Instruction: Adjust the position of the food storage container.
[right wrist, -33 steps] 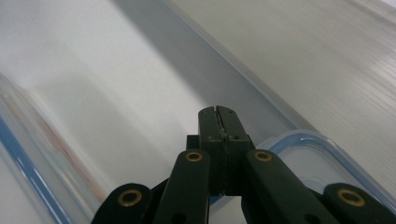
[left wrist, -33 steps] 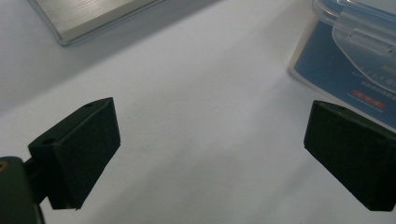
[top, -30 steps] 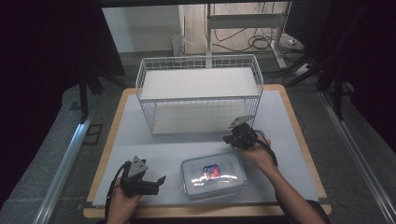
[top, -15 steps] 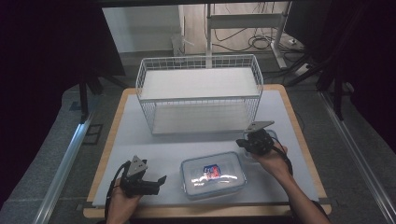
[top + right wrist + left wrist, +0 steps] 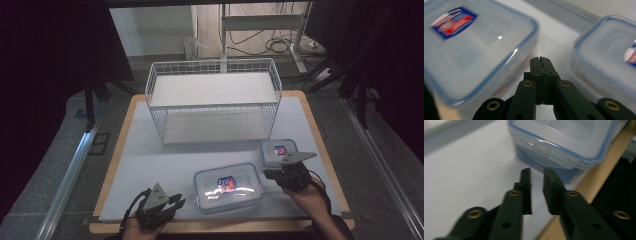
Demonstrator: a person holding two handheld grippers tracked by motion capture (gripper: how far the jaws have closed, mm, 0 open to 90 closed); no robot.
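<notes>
Pointing between two containers — right gripper [image 5: 541,60] closed.

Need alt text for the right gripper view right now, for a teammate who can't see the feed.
The right gripper, jaws pressed shut on nothing, points into the gap between two lidded clear containers on a white table: a large container at left and a small container at right, each with a red-and-blue label.

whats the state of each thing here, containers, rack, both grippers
large container: lid on, flat on the table
small container: lid on, beside the large one
wire rack: upright, shelves bare
left gripper: fingers slightly apart, holding nothing
right gripper: fingers pressed together, holding nothing, between the two containers
</notes>
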